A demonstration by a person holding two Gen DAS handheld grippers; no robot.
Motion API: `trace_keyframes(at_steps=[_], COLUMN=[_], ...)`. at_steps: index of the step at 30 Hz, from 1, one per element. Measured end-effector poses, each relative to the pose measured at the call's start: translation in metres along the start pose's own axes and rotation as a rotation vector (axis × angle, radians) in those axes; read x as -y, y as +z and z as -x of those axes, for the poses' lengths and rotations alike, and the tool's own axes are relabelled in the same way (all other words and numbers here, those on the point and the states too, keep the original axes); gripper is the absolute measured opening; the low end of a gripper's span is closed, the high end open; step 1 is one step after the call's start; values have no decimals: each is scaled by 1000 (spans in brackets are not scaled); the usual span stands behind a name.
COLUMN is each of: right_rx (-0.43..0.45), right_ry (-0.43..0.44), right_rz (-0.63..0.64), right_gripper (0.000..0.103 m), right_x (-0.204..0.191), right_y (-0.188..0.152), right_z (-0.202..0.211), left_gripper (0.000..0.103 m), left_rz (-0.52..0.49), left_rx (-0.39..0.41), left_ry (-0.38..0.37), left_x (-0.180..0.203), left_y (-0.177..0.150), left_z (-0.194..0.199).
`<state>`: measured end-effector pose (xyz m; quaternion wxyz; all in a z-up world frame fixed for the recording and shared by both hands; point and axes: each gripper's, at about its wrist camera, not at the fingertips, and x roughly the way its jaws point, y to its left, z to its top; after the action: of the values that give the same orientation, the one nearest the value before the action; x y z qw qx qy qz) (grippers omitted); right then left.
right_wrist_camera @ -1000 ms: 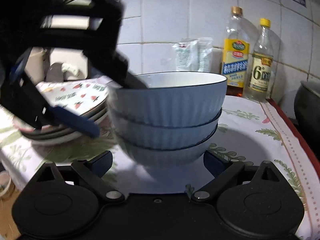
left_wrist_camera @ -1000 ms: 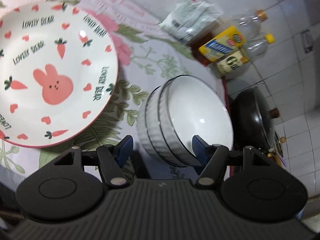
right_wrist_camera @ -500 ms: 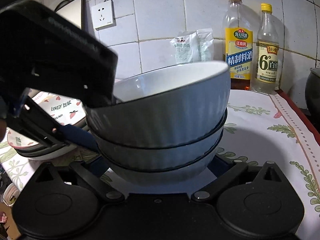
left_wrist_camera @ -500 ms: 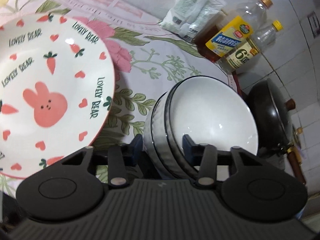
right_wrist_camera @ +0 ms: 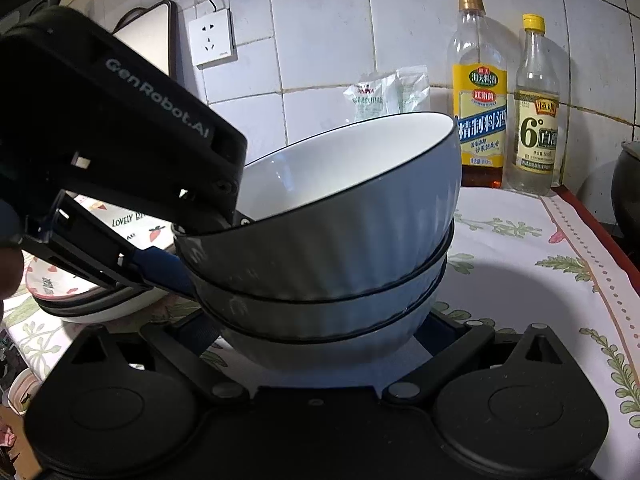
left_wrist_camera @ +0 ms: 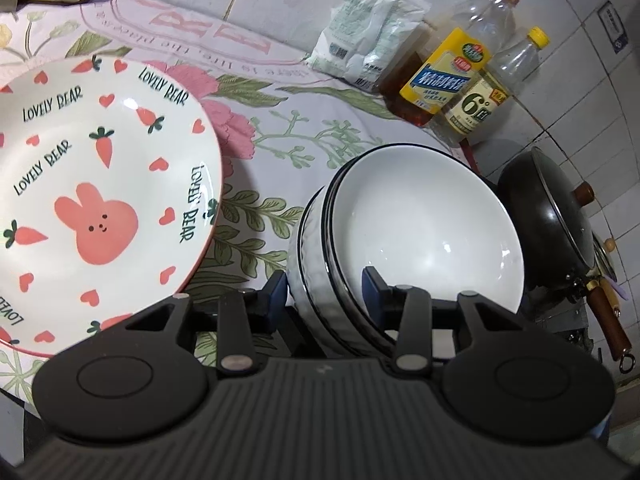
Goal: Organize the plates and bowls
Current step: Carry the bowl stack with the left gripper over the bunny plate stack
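A stack of three ribbed white bowls with black rims stands right of a stack of plates whose top one is the rabbit plate. My left gripper is shut on the near rim of the bowl stack, one finger inside, one outside. In the right wrist view the bowl stack is tilted and lifted at its left side by the left gripper. My right gripper is open, its fingers either side of the bottom bowl; its tips are hidden.
Two oil bottles and white packets stand at the tiled wall. A black wok sits to the right of the bowls. The flowered cloth covers the counter. A wall socket is at the back left.
My left gripper has closed on the bowl stack's rim and tilted and raised it. The right gripper has moved in under the stack.
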<state>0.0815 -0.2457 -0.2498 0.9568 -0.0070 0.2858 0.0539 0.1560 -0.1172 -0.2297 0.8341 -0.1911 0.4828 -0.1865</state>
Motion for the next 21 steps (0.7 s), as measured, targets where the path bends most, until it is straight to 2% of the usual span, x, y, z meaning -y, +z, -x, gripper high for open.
trace_keyframes(at_steps=[7, 13, 21], right_rx=[-9, -9, -2], right_ry=[16, 63, 175], right_rz=[32, 65, 86], right_gripper=[102, 102, 102], right_x=[-9, -32, -80], right_y=[14, 38, 66], right_z=[17, 31, 21], left_gripper=[39, 39, 39], left_rz=[26, 61, 87], left_rx=[13, 48, 114], left_ry=[-5, 14, 101], left_x=[2, -4, -34], left_y=[-2, 4, 22], left_z=[25, 65, 115])
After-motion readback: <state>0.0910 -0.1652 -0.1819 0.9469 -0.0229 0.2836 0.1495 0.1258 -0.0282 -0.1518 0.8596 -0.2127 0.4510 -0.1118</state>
